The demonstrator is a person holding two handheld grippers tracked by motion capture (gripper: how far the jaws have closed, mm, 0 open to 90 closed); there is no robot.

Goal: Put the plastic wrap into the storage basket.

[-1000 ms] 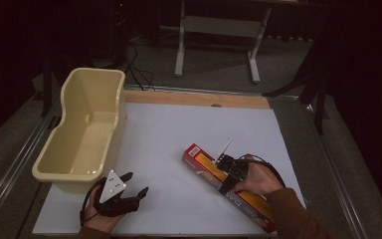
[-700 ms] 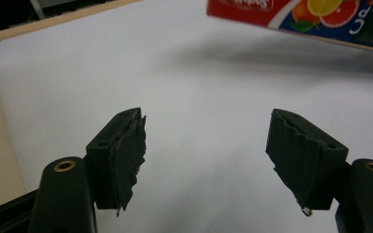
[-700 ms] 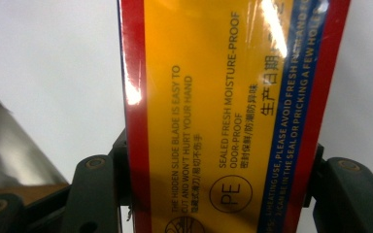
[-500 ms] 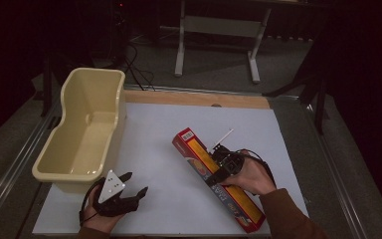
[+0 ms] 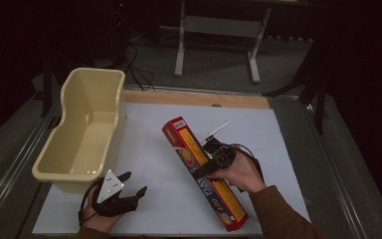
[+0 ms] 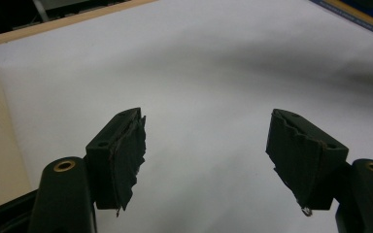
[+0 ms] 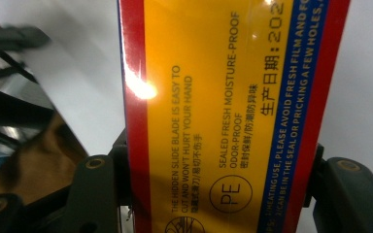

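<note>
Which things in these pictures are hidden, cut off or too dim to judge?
- Box: the right gripper view cuts off both ends; its text runs past the edges.
- Box underside: hidden in the high view, where the right gripper clamps it.
- Tub: its outer far wall is hidden by its own rim.
- Background beyond the table: too dark to read.

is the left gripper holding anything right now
No, the left gripper has its jaws spread wide apart with just bare white table between them.

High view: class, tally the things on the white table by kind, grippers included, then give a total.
Cream plastic tub: 1
Long red and yellow box: 1
Handheld grippers, left and right: 2
Total: 4
</note>
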